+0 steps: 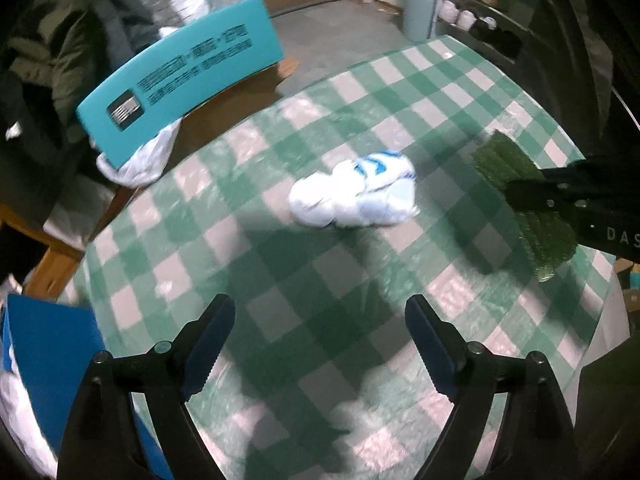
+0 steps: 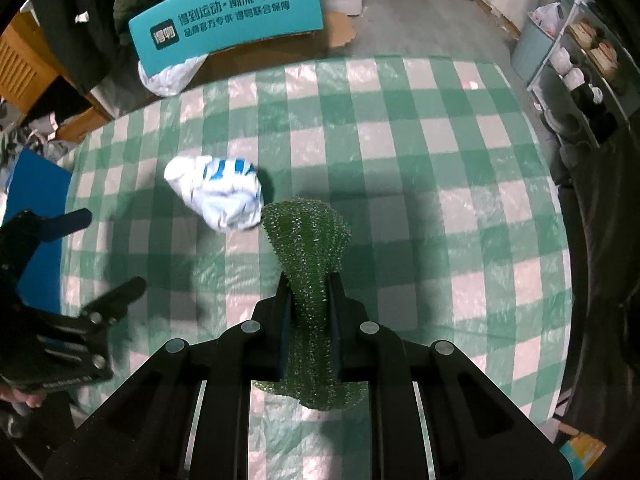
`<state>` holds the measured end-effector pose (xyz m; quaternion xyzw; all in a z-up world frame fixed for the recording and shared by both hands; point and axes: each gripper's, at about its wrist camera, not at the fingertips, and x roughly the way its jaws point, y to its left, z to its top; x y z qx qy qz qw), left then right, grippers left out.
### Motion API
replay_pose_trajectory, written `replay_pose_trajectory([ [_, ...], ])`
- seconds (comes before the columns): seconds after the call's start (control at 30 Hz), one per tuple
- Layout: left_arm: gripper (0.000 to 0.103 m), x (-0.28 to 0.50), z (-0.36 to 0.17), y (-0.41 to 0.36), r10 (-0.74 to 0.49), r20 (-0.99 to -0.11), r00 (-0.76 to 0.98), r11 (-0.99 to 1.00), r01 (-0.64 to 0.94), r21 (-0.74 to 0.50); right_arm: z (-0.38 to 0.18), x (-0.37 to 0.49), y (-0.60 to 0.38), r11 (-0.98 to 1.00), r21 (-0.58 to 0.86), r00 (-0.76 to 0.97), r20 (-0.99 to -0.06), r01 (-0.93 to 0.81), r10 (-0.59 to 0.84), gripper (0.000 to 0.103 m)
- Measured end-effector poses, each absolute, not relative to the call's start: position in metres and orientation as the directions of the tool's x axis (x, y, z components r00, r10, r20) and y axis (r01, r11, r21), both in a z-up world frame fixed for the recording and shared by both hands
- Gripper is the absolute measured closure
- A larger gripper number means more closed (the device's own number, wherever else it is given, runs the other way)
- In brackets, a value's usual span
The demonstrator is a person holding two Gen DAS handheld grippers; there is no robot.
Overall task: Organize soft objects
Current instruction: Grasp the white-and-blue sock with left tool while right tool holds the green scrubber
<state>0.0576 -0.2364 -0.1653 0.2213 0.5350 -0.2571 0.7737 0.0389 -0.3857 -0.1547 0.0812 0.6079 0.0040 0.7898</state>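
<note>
Green-checked tablecloth (image 2: 400, 160), teal box (image 2: 228, 16), shoe rack (image 2: 588, 64)

Home storeroom, shoe rack (image 2: 588, 64), cardboard boxes (image 2: 256, 50)

Teal box (image 2: 226, 20) (Chinese print); claw arm (image 1: 608, 232): "DAS".

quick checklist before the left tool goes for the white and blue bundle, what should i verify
1. Left tool open: ok, its jaws stand wide with nothing between them.
2. White and blue cloth bundle free to grab: ok, it lies alone on the checked tablecloth.
3. Right tool grip secure: ok, shut on the green scouring pad, which is pinched and folded.
4. Pad clear of the bundle: cannot tell, they look close in the right wrist view.
5. Right tool out of the left tool's path: ok, it is off to the bundle's right.
6. Drop-off spot in view: cannot tell.
</note>
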Motion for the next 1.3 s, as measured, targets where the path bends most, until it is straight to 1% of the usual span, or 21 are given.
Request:
replay_pose_trajectory([
  [0.23,0.015,0.071,-0.166,-0.255,-0.214,-0.944,0.25,0.767,0.642,-0.004,-0.158,0.057,-0.392,0.985,0.141,0.264,-0.958,0.104,0.11,0.089],
  [0.53,0.015,0.092,-0.17,-0.276,-0.225,-0.946,0.233,0.759,0.651,-0.021,-0.16,0.067,-0.407,0.979,0.151,0.268,-0.957,0.138,0.11,0.089],
  [0.7,0.014,0.101,-0.176,-0.285,-0.245,-0.949,0.198,0.759,0.648,-0.061,-0.159,0.071,-0.411,0.975,0.162,0.272,-0.955,0.153,0.116,0.089],
  [0.77,0.013,0.102,-0.18,-0.29,-0.24,-0.952,0.188,0.754,0.654,-0.061,-0.158,0.073,-0.411,0.975,0.163,0.275,-0.954,0.152,0.117,0.089],
  [1.0,0.011,0.108,-0.197,-0.308,-0.187,-0.956,0.226,0.728,0.686,0.019,-0.162,0.075,-0.411,0.975,0.161,0.27,-0.956,0.155,0.115,0.089],
  [1.1,0.01,0.113,-0.201,-0.31,-0.184,-0.955,0.234,0.728,0.685,0.028,-0.164,0.076,-0.412,0.975,0.159,0.265,-0.958,0.157,0.114,0.089],
  [1.17,0.01,0.116,-0.204,-0.31,-0.19,-0.956,0.221,0.73,0.684,0.013,-0.165,0.076,-0.412,0.974,0.158,0.263,-0.958,0.161,0.113,0.089],
  [1.23,0.012,0.119,-0.206,-0.307,-0.196,-0.958,0.212,0.741,0.671,-0.003,-0.166,0.076,-0.413,0.974,0.159,0.262,-0.958,0.163,0.113,0.089],
  [1.3,0.024,0.12,-0.21,-0.305,-0.199,-0.961,0.191,0.752,0.659,-0.024,-0.165,0.077,-0.413,0.973,0.16,0.263,-0.958,0.165,0.113,0.089],
])
